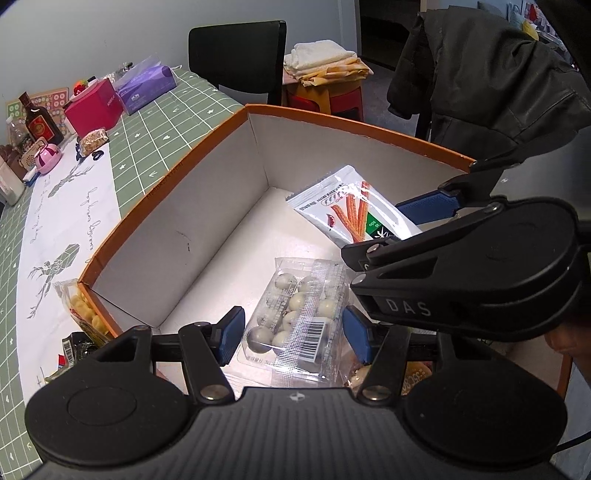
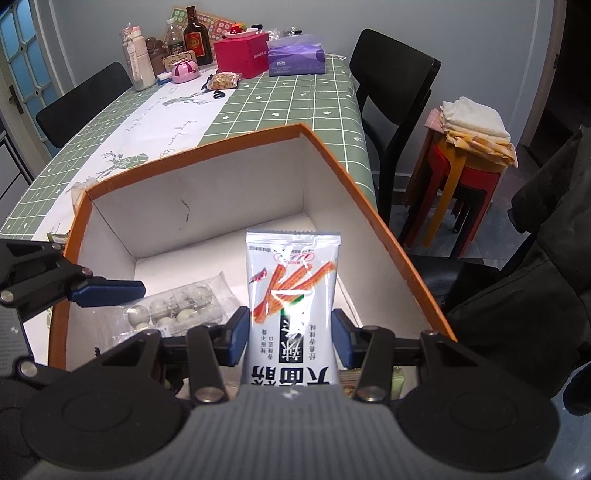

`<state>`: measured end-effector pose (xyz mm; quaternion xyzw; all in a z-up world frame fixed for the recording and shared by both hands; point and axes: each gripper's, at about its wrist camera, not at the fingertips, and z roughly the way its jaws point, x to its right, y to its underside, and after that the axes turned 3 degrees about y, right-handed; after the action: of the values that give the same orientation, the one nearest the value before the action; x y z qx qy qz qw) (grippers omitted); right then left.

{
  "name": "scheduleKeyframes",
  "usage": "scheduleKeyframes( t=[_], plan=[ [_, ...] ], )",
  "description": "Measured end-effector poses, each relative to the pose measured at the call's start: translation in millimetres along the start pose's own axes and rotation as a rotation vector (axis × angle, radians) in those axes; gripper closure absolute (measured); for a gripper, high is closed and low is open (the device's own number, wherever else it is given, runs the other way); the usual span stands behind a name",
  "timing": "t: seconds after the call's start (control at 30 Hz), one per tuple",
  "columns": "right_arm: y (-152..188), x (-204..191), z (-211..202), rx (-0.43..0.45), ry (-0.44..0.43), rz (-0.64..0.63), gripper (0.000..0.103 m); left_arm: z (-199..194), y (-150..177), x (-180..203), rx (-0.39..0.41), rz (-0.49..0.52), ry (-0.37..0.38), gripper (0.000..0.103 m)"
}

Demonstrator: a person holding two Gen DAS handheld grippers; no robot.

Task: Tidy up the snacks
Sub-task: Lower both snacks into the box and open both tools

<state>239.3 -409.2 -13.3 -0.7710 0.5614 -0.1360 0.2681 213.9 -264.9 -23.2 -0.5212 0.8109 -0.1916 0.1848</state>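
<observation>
An orange-rimmed cardboard box (image 1: 177, 170) with white inner walls stands on the table. My left gripper (image 1: 293, 334) is over it, its blue pads on both sides of a clear pack of white chocolate balls (image 1: 299, 314); contact is unclear. My right gripper (image 2: 290, 336) holds a white spicy-stick snack packet (image 2: 291, 291) upright inside the box (image 2: 373, 218); the packet also shows in the left wrist view (image 1: 354, 210). The ball pack (image 2: 177, 306) lies low at the left in the right wrist view.
A bag of yellow snacks (image 1: 83, 310) lies outside the box's left corner. At the table's far end stand a red box (image 2: 242, 55), a purple tissue pack (image 2: 295, 55), bottles (image 2: 197, 35) and a nut bag (image 2: 223, 81). Black chairs (image 2: 395, 85) and stools (image 2: 469, 166) stand right.
</observation>
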Motion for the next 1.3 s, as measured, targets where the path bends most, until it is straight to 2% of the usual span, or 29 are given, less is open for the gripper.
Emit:
scheduleKeyframes(
  t=[0.17, 0.27, 0.8, 1.3],
  plan=[
    [-0.1, -0.3, 1.5, -0.008, -0.002, 0.002, 0.055, -0.1, -0.1, 1.2, 0.007, -0.003, 0.003, 0.038],
    [-0.8, -0.7, 0.5, -0.001, 0.011, 0.002, 0.047, -2.9, -1.5, 1.6, 0.011, -0.004, 0.002, 0.038],
    [3.0, 1.2, -8.7, 0.020, 0.024, 0.023, 0.047, -24.6, 1.7, -7.0, 0.041, -0.021, 0.003, 0.038],
    [3.7, -14.7, -26.2, 0.056, 0.032, -0.001, 0.047, -55.6, 11.5, -21.8, 0.099, -0.033, 0.022, 0.038]
  ],
)
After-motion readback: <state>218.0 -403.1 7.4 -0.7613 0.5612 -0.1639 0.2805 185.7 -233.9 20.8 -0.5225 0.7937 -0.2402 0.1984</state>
